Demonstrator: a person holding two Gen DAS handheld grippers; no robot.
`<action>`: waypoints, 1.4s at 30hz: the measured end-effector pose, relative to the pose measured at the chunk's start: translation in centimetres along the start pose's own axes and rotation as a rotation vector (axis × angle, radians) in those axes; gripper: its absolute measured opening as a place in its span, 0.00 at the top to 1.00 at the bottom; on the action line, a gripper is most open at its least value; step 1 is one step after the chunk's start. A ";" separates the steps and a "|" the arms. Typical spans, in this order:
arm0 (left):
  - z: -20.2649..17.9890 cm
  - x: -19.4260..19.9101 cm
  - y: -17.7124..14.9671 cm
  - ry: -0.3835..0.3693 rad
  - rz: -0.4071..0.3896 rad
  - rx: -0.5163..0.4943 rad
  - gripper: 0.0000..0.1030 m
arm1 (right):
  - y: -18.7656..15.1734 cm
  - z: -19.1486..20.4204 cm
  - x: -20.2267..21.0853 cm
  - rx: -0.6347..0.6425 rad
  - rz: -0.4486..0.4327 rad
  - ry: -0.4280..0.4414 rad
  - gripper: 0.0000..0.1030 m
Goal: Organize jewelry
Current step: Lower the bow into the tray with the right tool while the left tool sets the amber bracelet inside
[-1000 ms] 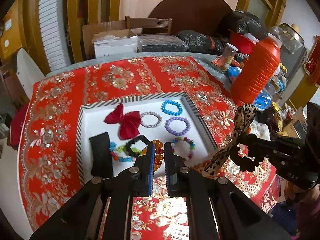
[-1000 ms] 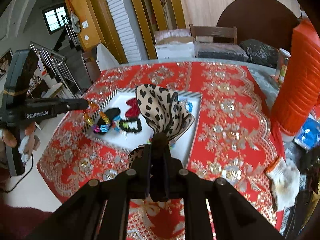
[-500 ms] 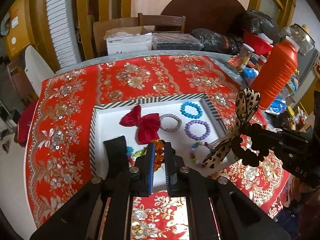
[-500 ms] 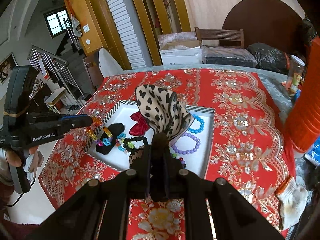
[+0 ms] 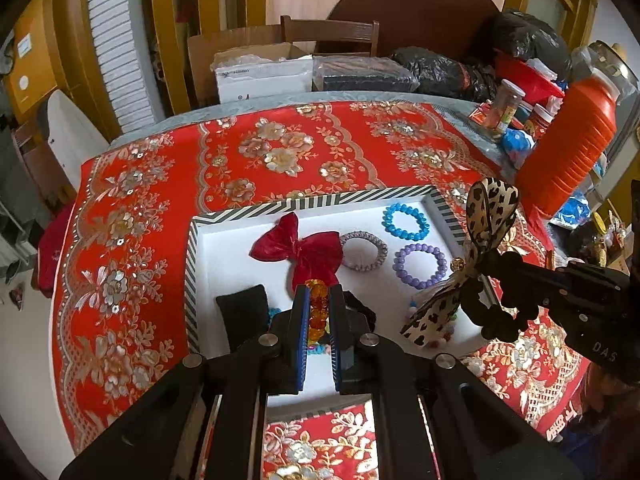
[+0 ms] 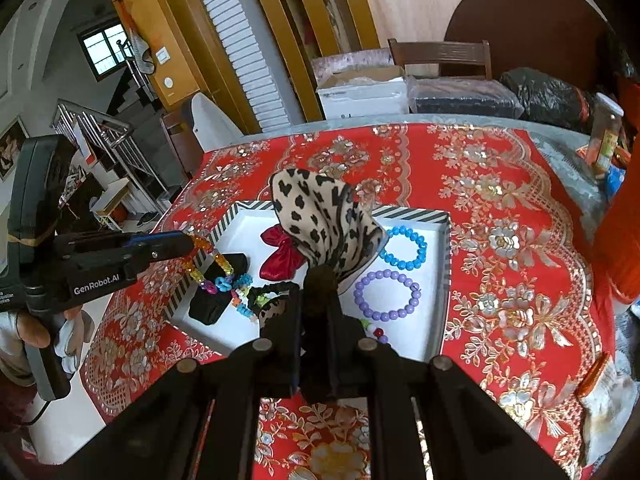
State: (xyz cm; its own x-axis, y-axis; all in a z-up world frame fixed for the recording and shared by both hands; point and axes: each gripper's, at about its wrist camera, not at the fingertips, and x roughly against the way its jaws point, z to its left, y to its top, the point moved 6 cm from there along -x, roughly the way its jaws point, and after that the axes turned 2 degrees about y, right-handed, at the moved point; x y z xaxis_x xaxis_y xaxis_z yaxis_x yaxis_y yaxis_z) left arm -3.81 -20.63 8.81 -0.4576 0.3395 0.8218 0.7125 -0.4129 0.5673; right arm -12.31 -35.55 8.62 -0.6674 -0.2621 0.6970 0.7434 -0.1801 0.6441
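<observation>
Left gripper [image 5: 318, 312] is clamping an amber bead bracelet [image 5: 317, 308] above the tray's [image 5: 320, 201] near-left corner; right gripper [image 6: 316, 292] is pinching a leopard-print bow [image 6: 320, 216] — white floor showing bare at far left.

A tray [image 5: 312, 202] sits on the tablecloth [image 5: 160, 184]; inside, a bow [image 5: 308, 246] lies at nine o'clock of three bracelets [image 5: 418, 266], a jug [image 5: 568, 148] standing at two o'clock.
</observation>
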 end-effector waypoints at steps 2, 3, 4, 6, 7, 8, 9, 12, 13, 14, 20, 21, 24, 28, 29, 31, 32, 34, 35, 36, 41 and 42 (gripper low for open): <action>0.3 -0.4 0.2 0.001 0.005 0.000 1.00 | 0.1 -0.2 -0.5 -0.013 0.005 -0.001 0.90; 0.4 -0.7 0.4 0.000 0.008 0.000 1.00 | 0.1 -0.3 -0.8 -0.020 0.009 0.000 0.90; 0.6 -1.0 0.5 -0.001 0.011 0.001 1.00 | 0.1 -0.4 -1.1 -0.027 0.012 0.001 0.90; 0.8 -1.4 0.8 -0.002 0.017 0.000 1.00 | 0.3 -0.5 -1.7 -0.039 0.016 0.000 0.90; 0.9 -1.7 1.0 -0.004 0.020 0.000 1.00 | 0.4 -0.6 -1.9 -0.042 0.017 -0.002 0.90; 0.9 -1.9 1.1 -0.006 0.022 0.000 1.00 | 0.6 -0.7 -2.1 -0.048 0.018 -0.004 0.90; 1.0 -2.2 1.3 -0.008 0.024 0.001 1.00 | 0.7 -0.8 -2.4 -0.055 0.018 -0.006 0.90; 1.4 -3.1 2.1 -0.015 0.027 0.010 1.00 | 1.1 -1.3 -3.0 -0.080 0.019 -0.012 0.90; 1.5 -3.4 2.3 -0.018 0.029 0.015 1.00 | 1.3 -1.6 -3.3 -0.097 0.018 -0.011 0.90; 1.7 -3.7 2.6 -0.020 0.032 0.021 1.00 | 1.4 -1.9 -3.5 -0.111 0.018 -0.009 0.90; 2.4 -5.6 3.3 -0.036 0.045 0.053 1.00 | 1.7 -2.8 -5.4 -0.174 0.033 -0.003 0.90; 2.6 -5.9 3.3 -0.037 0.051 0.064 1.00 | 1.7 -2.9 -5.8 -0.186 0.036 0.000 0.90; 3.3 -7.0 2.5 -0.034 0.079 0.086 1.00 | 1.5 -3.1 -6.9 -0.214 0.051 0.003 0.89; 4.1 -7.9 0.8 -0.021 0.118 0.101 1.00 | 0.4 -3.2 -8.4 -0.225 0.097 -0.012 0.89; 4.3 -8.2 0.4 -0.018 0.127 0.106 1.00 | 0.1 -3.2 -8.8 -0.227 0.111 -0.017 0.89; 4.6 -8.6 -0.4 -0.012 0.145 0.115 1.00 | -0.5 -3.3 -9.5 -0.235 0.135 -0.014 0.89; 4.6 -8.8 -0.7 -0.008 0.150 0.118 1.00 | -0.8 -3.2 -9.7 -0.235 0.145 -0.010 0.89; 4.7 -9.1 -1.2 -0.001 0.157 0.120 1.00 | -1.4 -3.1 -10.1 -0.226 0.164 -0.015 0.89; 4.6 -9.2 -1.4 0.001 0.158 0.120 1.00 | -1.6 -3.1 -10.2 -0.225 0.172 -0.018 0.89; 4.6 -9.2 -1.5 0.005 0.160 0.119 1.00 | -1.8 -3.0 -10.4 -0.227 0.181 -0.018 0.89; 4.4 -9.4 -1.7 0.015 0.154 0.122 1.00 | -2.6 -2.4 -10.8 -0.211 0.213 -0.013 0.89; 4.4 -9.4 -1.7 0.019 0.153 0.122 1.00 | -2.8 -2.2 -11.0 -0.201 0.222 -0.016 0.89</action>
State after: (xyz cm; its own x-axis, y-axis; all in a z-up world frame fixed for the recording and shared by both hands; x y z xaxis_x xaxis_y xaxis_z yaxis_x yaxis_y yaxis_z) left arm 1.63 -19.45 -0.12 -0.3482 0.2645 0.8993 0.8329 -0.3529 0.4263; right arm -6.96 -34.22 -1.49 -0.4866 -0.3013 0.8200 0.8640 -0.3048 0.4007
